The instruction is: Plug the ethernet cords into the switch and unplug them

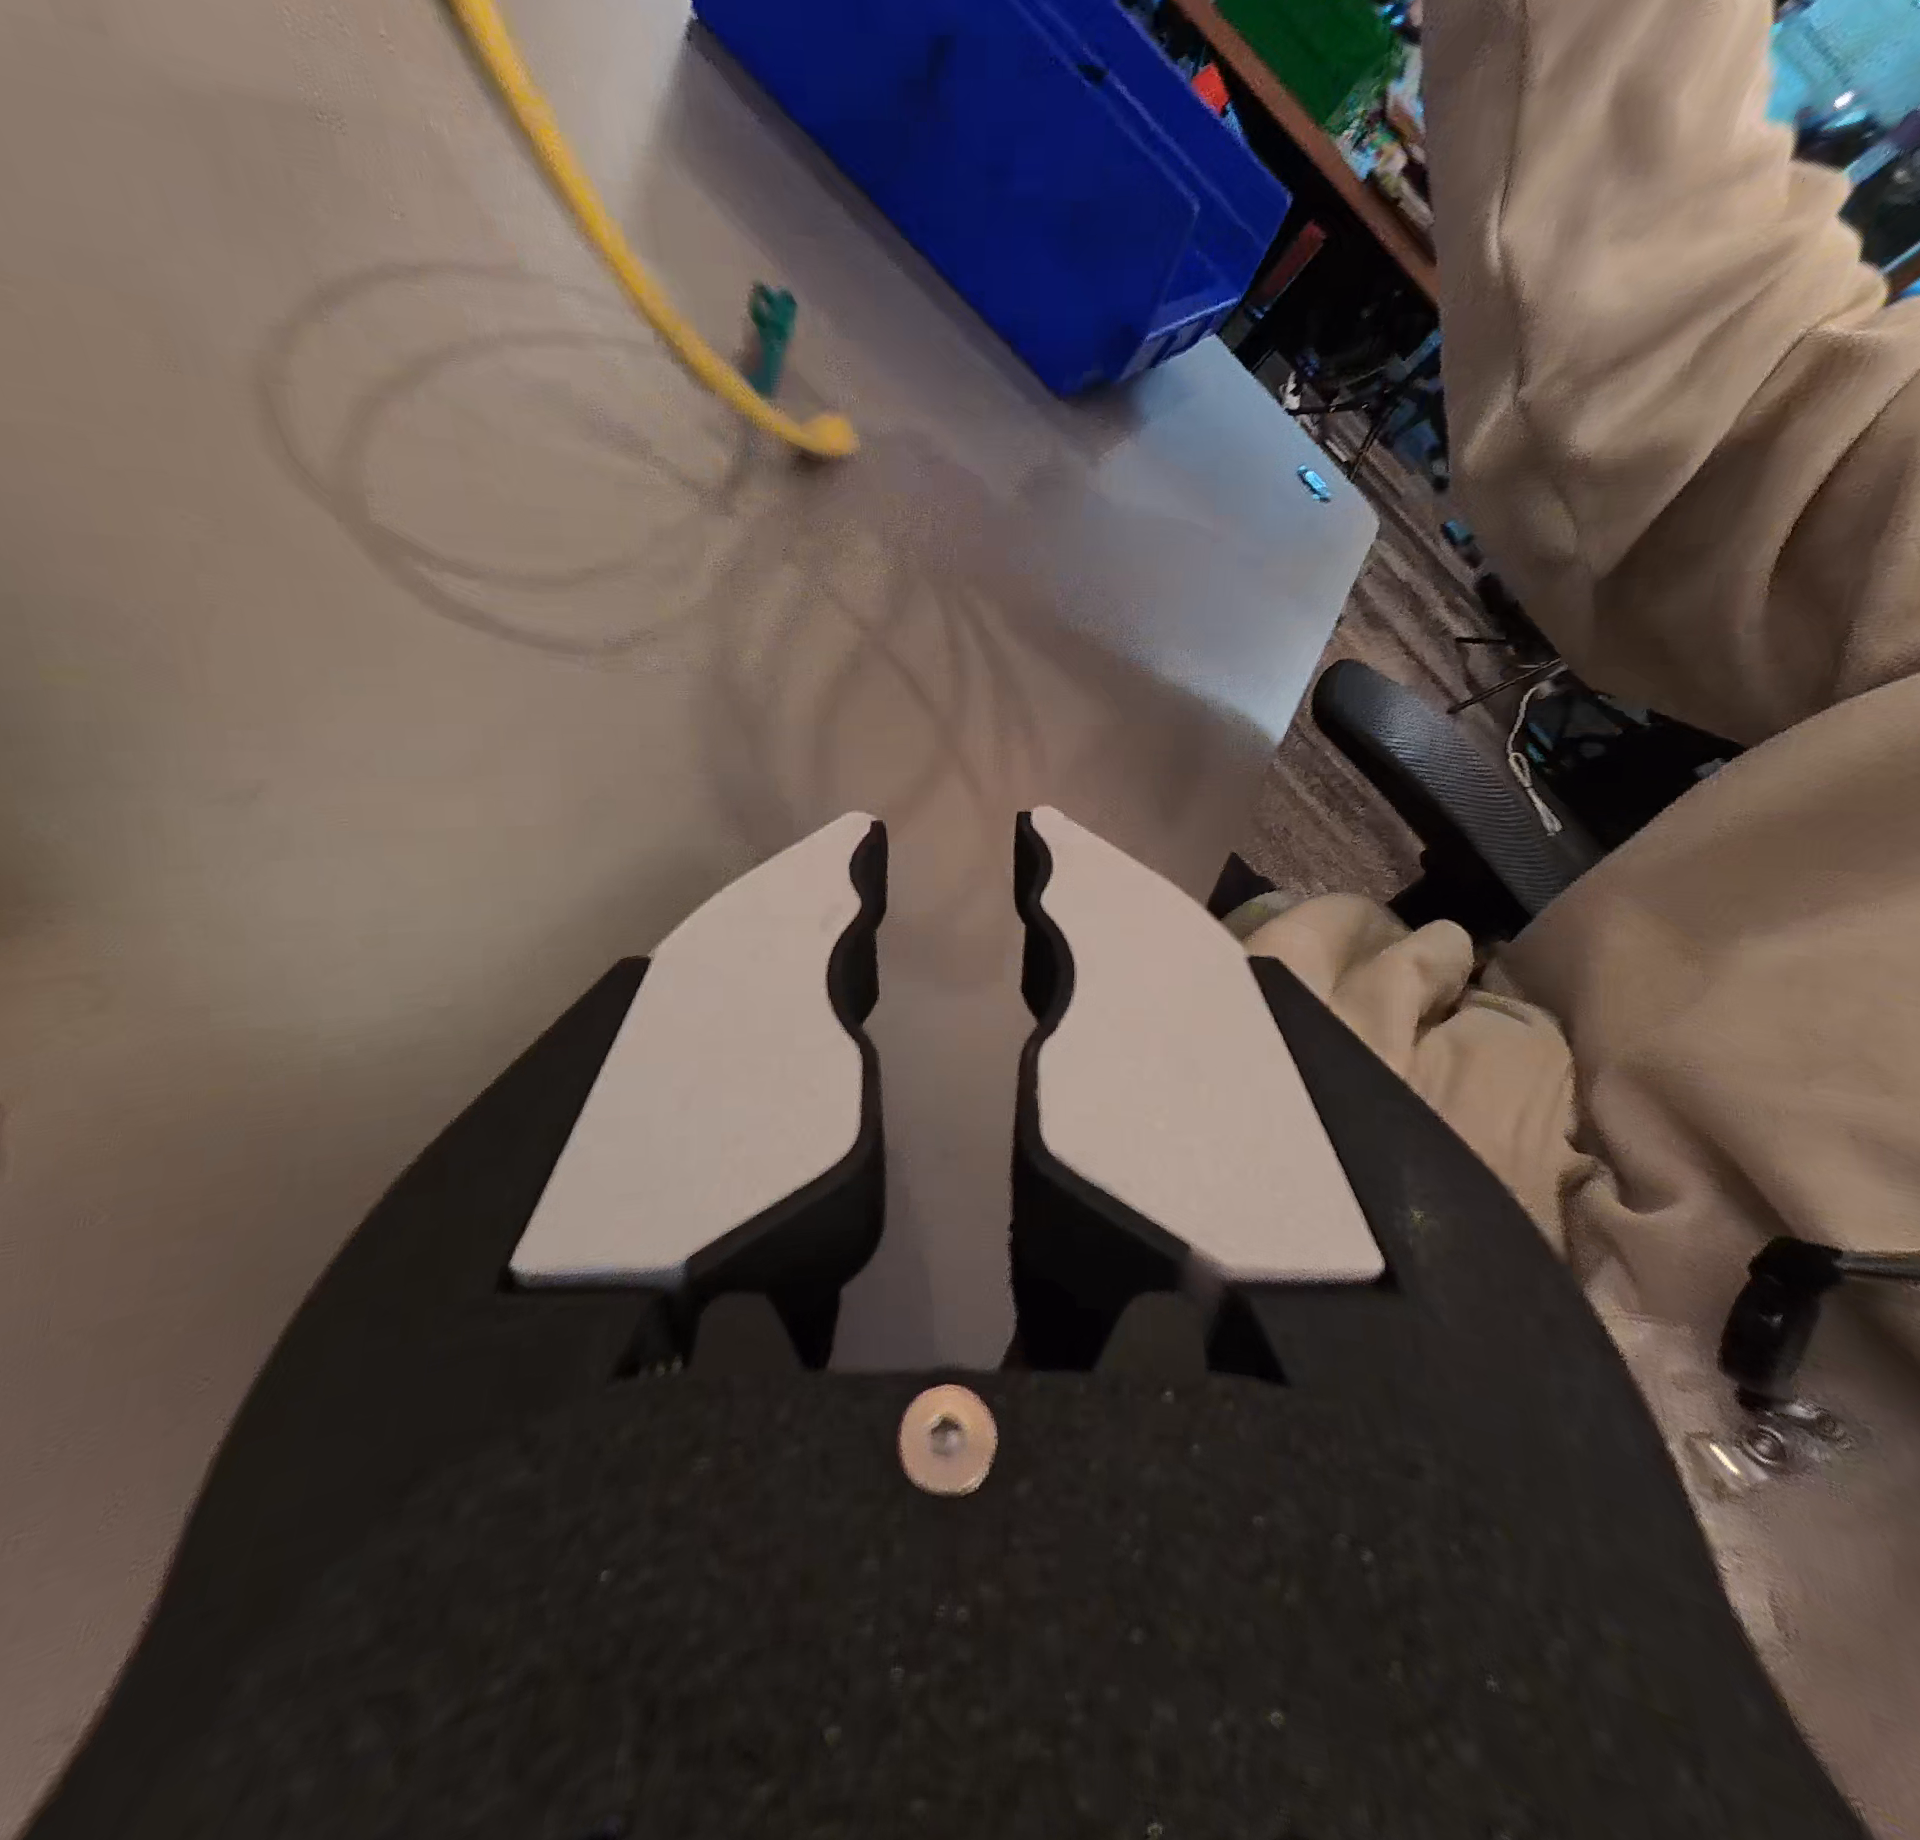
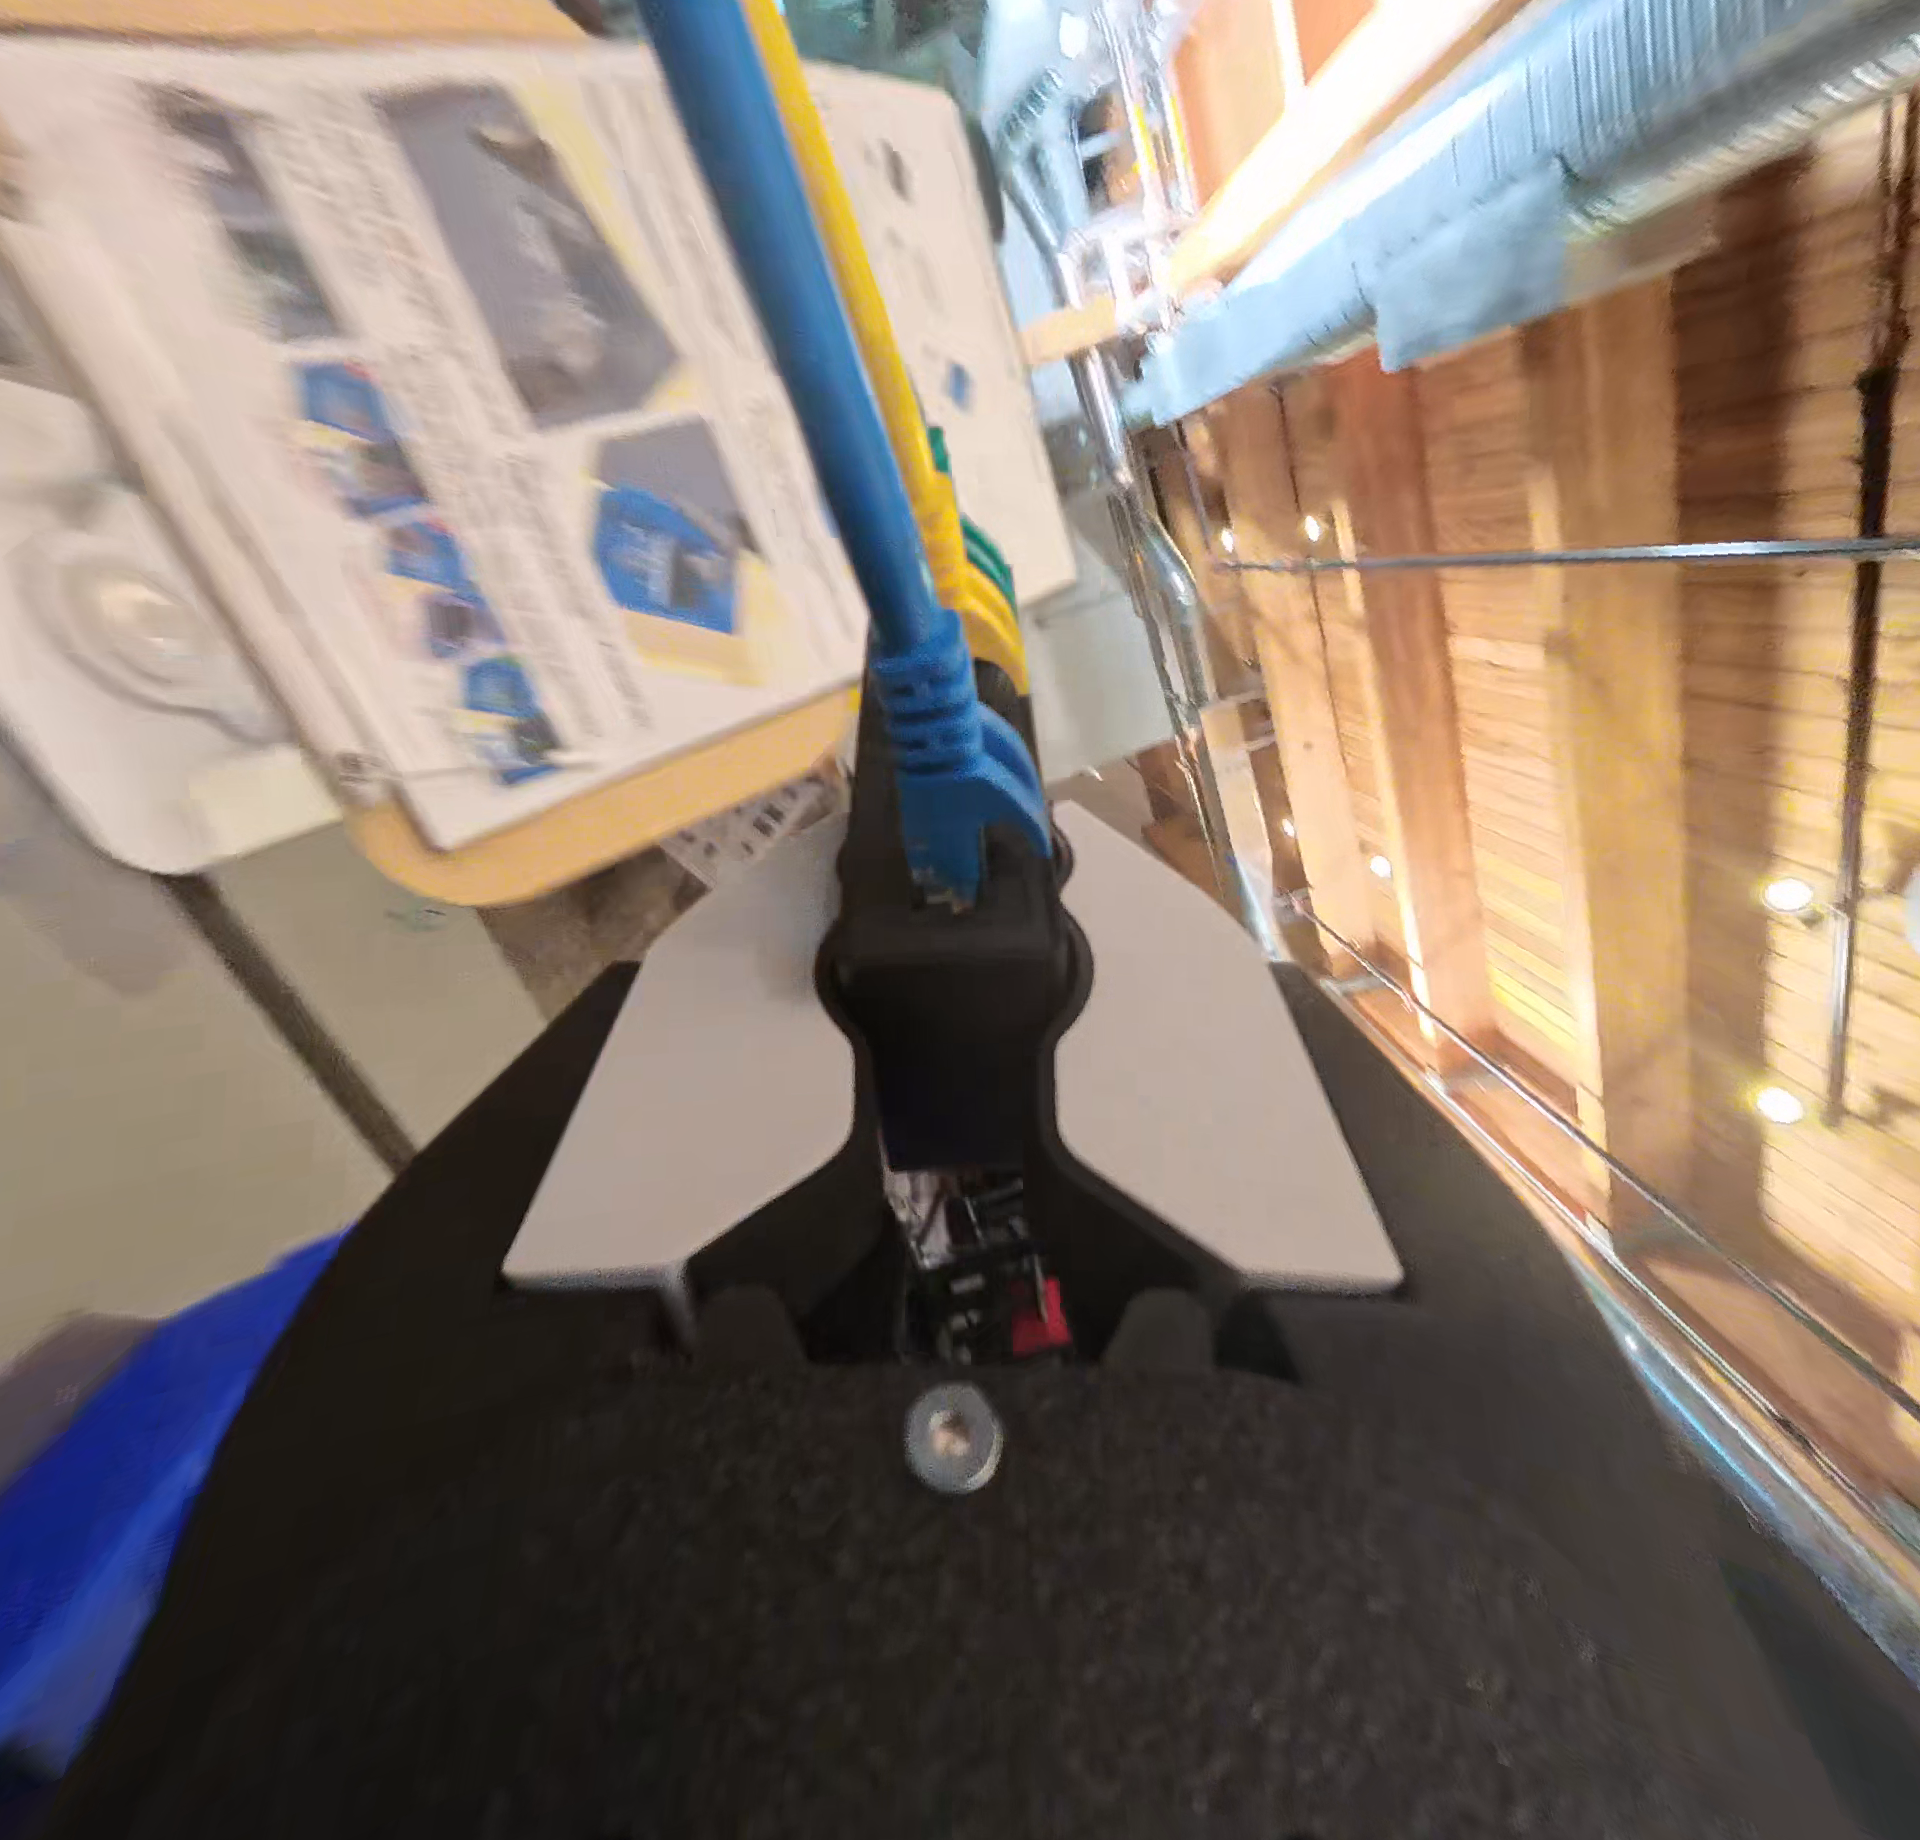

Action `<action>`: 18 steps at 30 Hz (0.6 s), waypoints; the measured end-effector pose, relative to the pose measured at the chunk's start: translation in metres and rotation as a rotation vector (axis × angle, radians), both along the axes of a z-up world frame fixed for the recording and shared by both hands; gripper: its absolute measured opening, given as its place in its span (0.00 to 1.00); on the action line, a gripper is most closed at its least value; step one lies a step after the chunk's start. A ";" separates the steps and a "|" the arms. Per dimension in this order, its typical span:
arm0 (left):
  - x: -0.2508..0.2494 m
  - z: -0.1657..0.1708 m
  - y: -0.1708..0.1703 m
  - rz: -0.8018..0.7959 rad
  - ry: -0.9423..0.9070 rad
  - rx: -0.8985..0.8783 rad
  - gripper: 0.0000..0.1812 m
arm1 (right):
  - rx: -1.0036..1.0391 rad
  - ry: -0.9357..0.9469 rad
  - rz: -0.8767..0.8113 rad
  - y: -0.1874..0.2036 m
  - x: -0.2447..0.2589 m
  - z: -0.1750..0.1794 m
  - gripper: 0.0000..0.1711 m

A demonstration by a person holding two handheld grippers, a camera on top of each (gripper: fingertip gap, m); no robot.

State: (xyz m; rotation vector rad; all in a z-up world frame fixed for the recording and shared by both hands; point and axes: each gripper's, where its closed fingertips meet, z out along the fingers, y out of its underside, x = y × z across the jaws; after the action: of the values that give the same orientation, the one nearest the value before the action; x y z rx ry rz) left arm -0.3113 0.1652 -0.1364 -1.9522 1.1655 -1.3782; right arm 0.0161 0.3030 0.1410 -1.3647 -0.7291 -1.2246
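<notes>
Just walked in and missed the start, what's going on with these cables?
A person holds a gripper in each hand. The right gripper is shut on a black switch lifted off the table, with a blue cord, yellow cords and a green cord plugged in. The left gripper is open and empty above the table, where a loose yellow cord lies.

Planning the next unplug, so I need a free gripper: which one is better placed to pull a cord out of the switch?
The left gripper: it is open and empty above the table. The right gripper is shut on the switch, with the blue cord, yellow cords and a green plug plugged in.
</notes>
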 end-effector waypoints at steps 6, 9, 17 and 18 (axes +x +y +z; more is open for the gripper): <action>0.000 0.006 -0.001 -0.008 0.003 0.016 0.12 | 0.024 -0.091 -0.238 -0.014 0.096 0.093 0.17; 0.003 0.008 -0.005 -0.022 0.009 0.026 0.12 | 0.033 -0.128 -0.328 -0.027 0.140 0.126 0.17; 0.006 0.004 -0.010 -0.032 0.013 0.015 0.12 | -0.012 -0.119 -0.541 -0.072 0.245 0.142 0.17; 0.006 0.003 -0.009 -0.030 0.014 0.012 0.12 | -0.021 -0.109 -0.560 -0.077 0.255 0.136 0.17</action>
State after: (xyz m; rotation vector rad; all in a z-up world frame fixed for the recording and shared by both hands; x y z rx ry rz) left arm -0.3053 0.1558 -0.1333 -1.9469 1.2117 -1.3718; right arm 0.2714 0.2260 0.2774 -1.5868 -0.4406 -1.7421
